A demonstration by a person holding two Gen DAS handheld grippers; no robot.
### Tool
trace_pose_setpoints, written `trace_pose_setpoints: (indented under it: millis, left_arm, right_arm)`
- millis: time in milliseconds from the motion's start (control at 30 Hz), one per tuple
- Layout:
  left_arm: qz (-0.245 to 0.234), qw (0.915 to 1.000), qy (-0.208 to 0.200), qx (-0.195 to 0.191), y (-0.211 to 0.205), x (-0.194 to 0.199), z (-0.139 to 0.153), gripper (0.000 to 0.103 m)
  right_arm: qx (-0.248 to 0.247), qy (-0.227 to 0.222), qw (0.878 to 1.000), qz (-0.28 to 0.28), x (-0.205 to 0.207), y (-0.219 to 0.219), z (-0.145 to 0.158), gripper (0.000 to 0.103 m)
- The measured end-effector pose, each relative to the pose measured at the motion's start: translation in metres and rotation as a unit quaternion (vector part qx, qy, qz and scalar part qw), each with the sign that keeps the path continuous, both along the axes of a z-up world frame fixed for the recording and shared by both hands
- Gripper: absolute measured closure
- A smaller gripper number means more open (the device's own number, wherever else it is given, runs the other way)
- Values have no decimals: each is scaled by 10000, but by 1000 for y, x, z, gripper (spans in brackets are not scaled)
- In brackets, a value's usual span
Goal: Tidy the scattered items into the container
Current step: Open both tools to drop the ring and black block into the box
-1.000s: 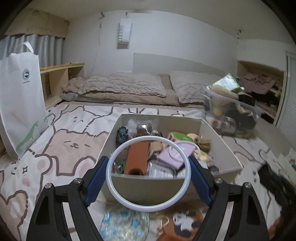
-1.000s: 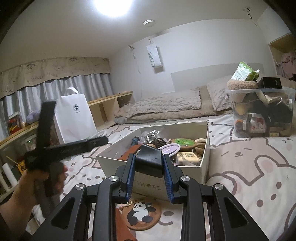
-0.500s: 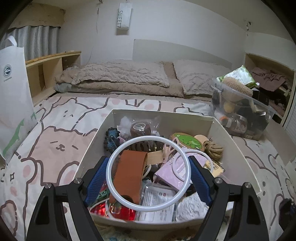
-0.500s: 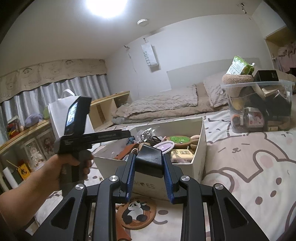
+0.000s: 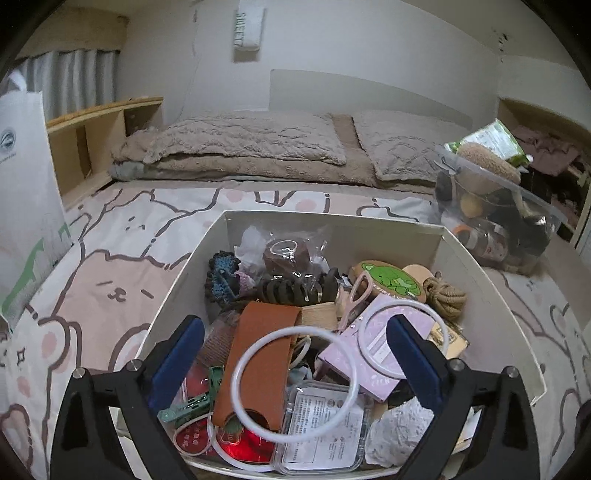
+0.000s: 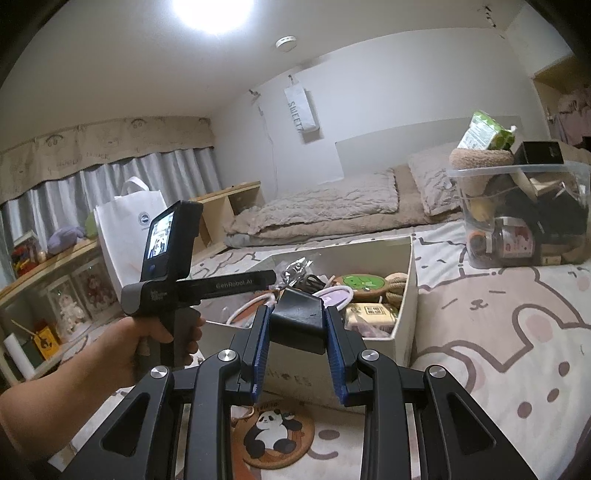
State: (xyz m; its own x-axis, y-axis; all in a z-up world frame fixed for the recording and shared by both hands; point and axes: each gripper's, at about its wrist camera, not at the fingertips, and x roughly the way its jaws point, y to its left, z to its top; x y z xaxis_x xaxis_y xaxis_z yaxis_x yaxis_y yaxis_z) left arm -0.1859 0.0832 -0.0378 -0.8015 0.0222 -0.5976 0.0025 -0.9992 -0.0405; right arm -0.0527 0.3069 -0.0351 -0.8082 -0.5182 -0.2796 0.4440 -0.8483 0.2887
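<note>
White ring (image 5: 293, 384) lies in the box (image 5: 332, 225), free between the just-opened left claw (image 5: 295, 356).

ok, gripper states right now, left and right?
Left gripper: open, jaws just widened, white ring released.
Right gripper: shut on black block.

Round white ceiling lamp (image 6: 214, 11) blows out, glare below it; room evenly lit, soft shadows; fisheye bending, dark vignette at corners.
</note>
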Motion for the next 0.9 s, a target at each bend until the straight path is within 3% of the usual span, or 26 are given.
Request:
trace_pose_setpoints:
  millis: [200,633,767,900]
  left_arm:
    - [-101,9999,40,123,-1,4,1,3]
    - [-17,9993,328,-157,-7,26,20,3]
    - [-73,9985,346,-408,3,30,23,3]
    - [-50,9988,385,-308,6,34,24,0]
  right_arm:
    - [224,59,9997,-69,-8,-9,5,73]
    - [260,-443,9987,-49,-45,-8,-4,73]
    - [588,-540,9966,-183,-58,-11,1,73]
    - [752,-712,9944,-187,-77,-12,12,73]
